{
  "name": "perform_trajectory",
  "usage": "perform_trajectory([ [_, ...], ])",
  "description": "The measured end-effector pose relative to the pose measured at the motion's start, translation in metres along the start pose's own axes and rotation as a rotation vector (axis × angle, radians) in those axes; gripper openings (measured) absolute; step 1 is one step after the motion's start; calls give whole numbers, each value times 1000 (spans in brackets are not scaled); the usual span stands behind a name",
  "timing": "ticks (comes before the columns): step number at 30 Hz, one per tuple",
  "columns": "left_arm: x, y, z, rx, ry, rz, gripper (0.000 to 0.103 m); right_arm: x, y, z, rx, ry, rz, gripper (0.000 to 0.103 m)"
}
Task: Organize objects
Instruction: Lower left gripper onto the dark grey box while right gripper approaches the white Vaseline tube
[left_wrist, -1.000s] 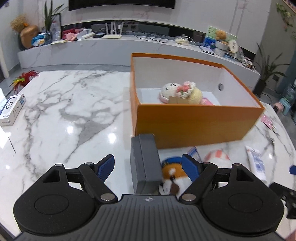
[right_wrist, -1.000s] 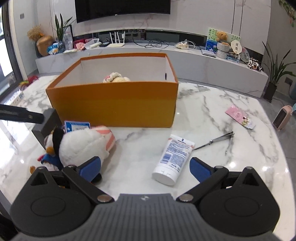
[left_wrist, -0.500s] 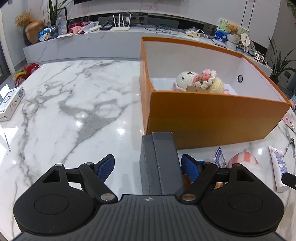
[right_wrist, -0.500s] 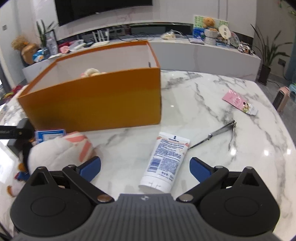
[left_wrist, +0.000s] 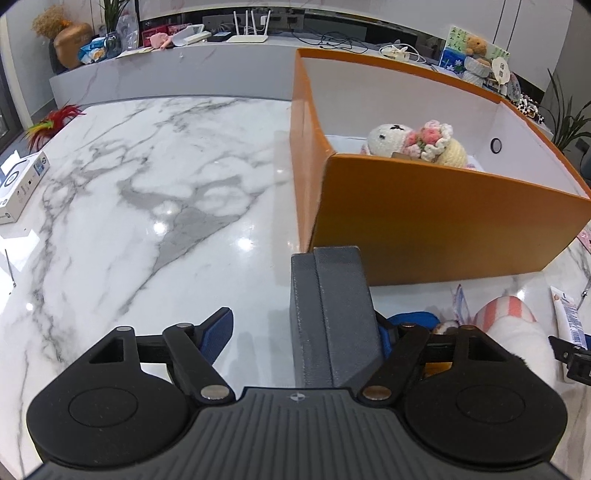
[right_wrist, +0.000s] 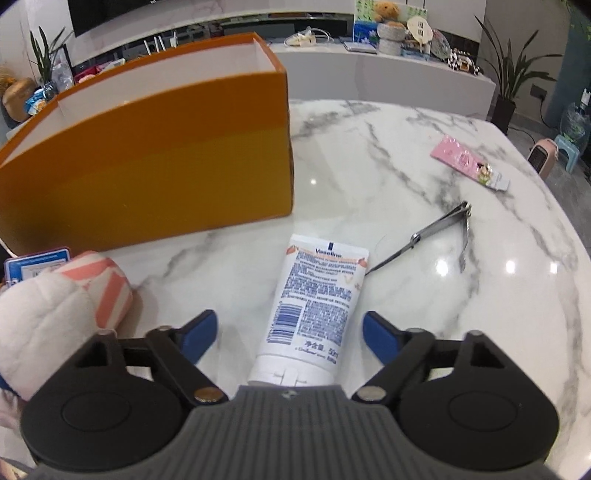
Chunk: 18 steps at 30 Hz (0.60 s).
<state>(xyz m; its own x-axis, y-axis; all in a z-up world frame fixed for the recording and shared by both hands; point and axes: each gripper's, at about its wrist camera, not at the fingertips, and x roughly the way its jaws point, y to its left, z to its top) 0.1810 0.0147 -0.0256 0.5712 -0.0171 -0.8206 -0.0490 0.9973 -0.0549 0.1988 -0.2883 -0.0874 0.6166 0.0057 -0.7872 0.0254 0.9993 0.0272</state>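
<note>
A grey box lies on the marble table between the open fingers of my left gripper, touching the right pad and apart from the left one. Behind it stands the orange box with crocheted toys inside. A white Vaseline tube lies cap-first between the open fingers of my right gripper, neither pad touching it. A white plush with pink stripes lies left of the tube; it also shows in the left wrist view.
Nail clippers and a pink packet lie on the table right of the tube. A blue-edged card stands beside the plush. A white carton and red feathers lie at the far left. The orange box stands close ahead.
My left gripper has moved forward around the grey box, toward the orange box. My right gripper has moved forward and down over the Vaseline tube, which now lies between its fingers.
</note>
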Motion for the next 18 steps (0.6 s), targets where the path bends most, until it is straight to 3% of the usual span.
perform_trajectory([
  [5, 5, 4, -1, -13, 29, -3, 76, 4, 1, 1, -3, -9, -33, 82],
  [7, 6, 6, -2, -22, 36, -12, 74, 4, 0, 1, -5, -11, -41, 77],
  [8, 6, 6, -2, -23, 40, -14, 68, 3, 0, 1, -10, -15, -44, 74],
  [10, 8, 5, -3, -23, 52, -16, 49, 0, -1, 2, -13, -24, -49, 52],
  [11, 8, 5, -3, -27, 54, -15, 39, -1, -3, 3, -5, -19, -38, 52],
  [18, 4, 9, -3, -39, 58, -25, 39, -8, -10, 3, 19, -22, -5, 50],
])
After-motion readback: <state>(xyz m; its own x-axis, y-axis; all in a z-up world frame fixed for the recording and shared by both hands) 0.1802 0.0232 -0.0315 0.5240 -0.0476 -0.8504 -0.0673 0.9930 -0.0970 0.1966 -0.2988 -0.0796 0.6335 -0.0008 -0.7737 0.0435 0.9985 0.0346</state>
